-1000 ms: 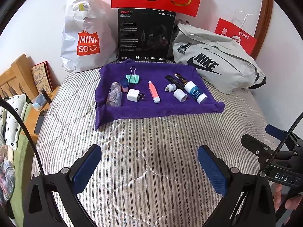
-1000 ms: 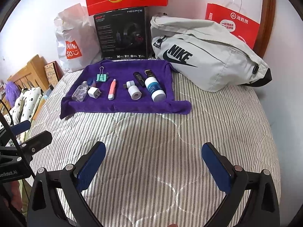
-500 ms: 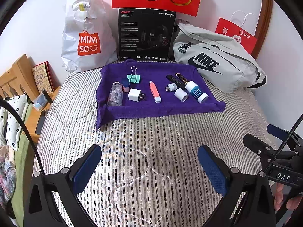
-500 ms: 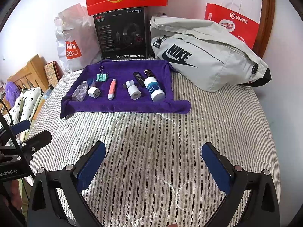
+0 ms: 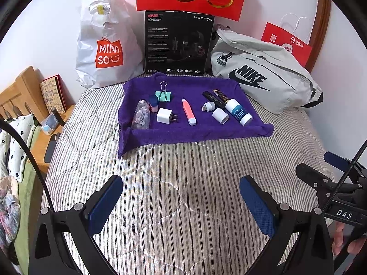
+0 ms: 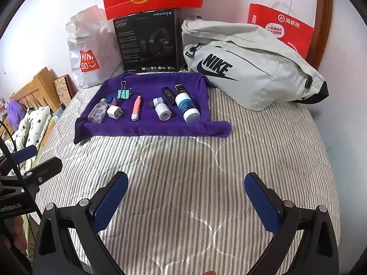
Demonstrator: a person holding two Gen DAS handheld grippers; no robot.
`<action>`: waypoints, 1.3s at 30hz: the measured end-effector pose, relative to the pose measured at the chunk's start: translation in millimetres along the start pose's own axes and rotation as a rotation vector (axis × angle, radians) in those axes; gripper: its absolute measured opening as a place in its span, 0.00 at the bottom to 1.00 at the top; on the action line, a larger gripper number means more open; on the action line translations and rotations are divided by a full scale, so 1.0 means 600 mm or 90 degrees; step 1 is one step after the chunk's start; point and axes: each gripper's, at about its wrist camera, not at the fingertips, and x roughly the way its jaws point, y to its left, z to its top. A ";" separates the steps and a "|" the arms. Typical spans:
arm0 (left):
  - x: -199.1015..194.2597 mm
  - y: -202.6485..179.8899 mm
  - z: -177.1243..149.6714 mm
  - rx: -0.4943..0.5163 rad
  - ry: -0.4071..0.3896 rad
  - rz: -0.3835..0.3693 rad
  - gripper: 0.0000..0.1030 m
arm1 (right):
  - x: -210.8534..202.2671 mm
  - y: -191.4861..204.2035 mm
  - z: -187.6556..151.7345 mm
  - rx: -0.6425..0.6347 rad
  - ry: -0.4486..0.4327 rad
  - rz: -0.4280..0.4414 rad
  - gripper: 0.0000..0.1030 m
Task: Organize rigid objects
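Hovering over a striped bed (image 5: 183, 183), two hand-held grippers face a purple towel (image 5: 195, 128) laid with small objects.
Largest first: a grey Nike bag (image 5: 263, 80) leans by the towel's far right corner, a white Miniso bag (image 5: 103, 45) by its far left corner, a black headset box (image 5: 179, 43) between them at the far edge. On the towel, left to right, lie a clear bottle (image 5: 141, 118), white charger (image 5: 164, 115), teal binder clip (image 5: 163, 95), pink tube (image 5: 189, 114), white roll (image 5: 220, 116) and blue-labelled bottle (image 5: 238, 112). The left gripper (image 5: 181, 202) and right gripper (image 6: 187, 199) both have fingers spread wide, holding nothing, near the bed's front edge.
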 end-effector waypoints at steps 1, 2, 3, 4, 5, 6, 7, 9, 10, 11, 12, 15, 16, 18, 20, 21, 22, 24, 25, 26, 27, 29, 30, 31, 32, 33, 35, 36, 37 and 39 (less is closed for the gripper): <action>0.000 -0.001 0.000 -0.001 0.000 0.002 1.00 | 0.000 0.000 0.000 -0.001 0.000 -0.002 0.97; -0.001 0.000 0.000 -0.001 -0.001 0.002 1.00 | 0.000 0.000 0.000 -0.001 0.000 -0.003 0.97; -0.002 0.001 0.001 -0.001 -0.001 0.001 1.00 | 0.000 0.000 0.000 -0.002 0.000 -0.003 0.97; -0.003 0.002 0.001 -0.001 -0.001 0.000 1.00 | 0.000 0.000 0.000 -0.002 0.000 -0.003 0.97; -0.002 0.002 0.001 -0.001 -0.001 0.001 1.00 | 0.000 0.000 0.000 -0.002 0.000 -0.004 0.97; -0.002 0.002 0.001 -0.001 -0.001 0.001 1.00 | 0.000 0.000 0.000 -0.002 0.000 -0.004 0.97; -0.002 0.003 0.001 -0.001 -0.001 0.001 1.00 | 0.000 0.000 0.000 -0.002 0.000 -0.005 0.97; -0.002 0.002 0.001 -0.001 -0.001 0.000 1.00 | 0.000 0.000 0.001 -0.003 0.000 -0.005 0.97; -0.001 0.002 0.000 -0.001 -0.001 0.000 1.00 | 0.000 -0.001 0.001 -0.003 0.000 -0.005 0.97; -0.001 0.002 0.000 0.000 0.000 0.000 1.00 | 0.000 -0.001 0.001 -0.003 0.000 -0.005 0.97; -0.001 0.002 0.000 0.000 0.000 0.000 1.00 | 0.000 -0.001 0.001 -0.004 0.000 -0.005 0.97; -0.002 0.004 0.002 0.001 0.003 -0.001 1.00 | -0.001 -0.002 0.001 -0.002 0.000 -0.006 0.97; -0.003 0.002 0.002 0.002 0.003 0.000 1.00 | -0.001 -0.002 0.001 -0.003 0.000 -0.006 0.97; -0.002 0.000 0.002 0.003 0.004 0.001 1.00 | -0.001 -0.003 0.000 -0.004 0.001 -0.009 0.97; -0.001 -0.001 0.002 0.004 0.005 0.001 1.00 | 0.000 -0.004 0.000 -0.002 0.002 -0.009 0.97; 0.000 -0.002 0.002 0.004 0.005 0.001 1.00 | 0.000 -0.004 0.000 -0.002 0.002 -0.009 0.97; 0.000 -0.003 0.002 0.004 0.005 0.001 1.00 | 0.000 -0.005 -0.001 -0.001 0.002 -0.011 0.97; 0.000 -0.003 0.002 0.004 0.005 0.002 1.00 | 0.000 -0.006 -0.001 0.001 0.003 -0.011 0.97; 0.000 -0.003 0.002 0.003 0.004 0.001 1.00 | 0.000 -0.006 0.000 0.001 0.005 -0.010 0.97; 0.001 -0.003 0.002 0.003 0.005 0.001 1.00 | 0.001 -0.007 0.000 0.002 0.005 -0.010 0.97; 0.001 -0.004 0.002 0.003 0.005 0.002 1.00 | 0.001 -0.007 0.000 0.001 0.005 -0.010 0.97; 0.001 -0.004 0.002 0.003 0.006 0.003 1.00 | 0.003 -0.006 -0.001 0.000 0.008 -0.010 0.97; 0.001 -0.004 0.002 0.003 0.007 0.003 1.00 | 0.003 -0.006 -0.001 -0.001 0.009 -0.011 0.97; 0.002 -0.005 0.002 0.004 0.007 0.003 1.00 | 0.003 -0.006 -0.002 -0.001 0.009 -0.010 0.97; 0.002 -0.005 0.002 0.004 0.006 0.003 1.00 | 0.004 -0.007 -0.002 -0.002 0.009 -0.010 0.97; 0.002 -0.005 0.002 0.004 0.005 0.003 1.00 | 0.004 -0.007 -0.002 -0.002 0.009 -0.011 0.97; 0.002 -0.006 0.002 0.004 0.005 0.003 1.00 | 0.003 -0.007 -0.001 0.000 0.008 -0.009 0.97; 0.002 -0.006 0.002 0.005 0.005 0.002 1.00 | 0.003 -0.007 -0.001 0.001 0.009 -0.008 0.97; 0.002 -0.006 0.002 0.005 0.004 0.002 1.00 | 0.003 -0.007 -0.001 0.001 0.009 -0.008 0.97; 0.003 -0.006 0.004 0.006 0.004 0.001 1.00 | 0.003 -0.007 -0.001 0.000 0.009 -0.010 0.97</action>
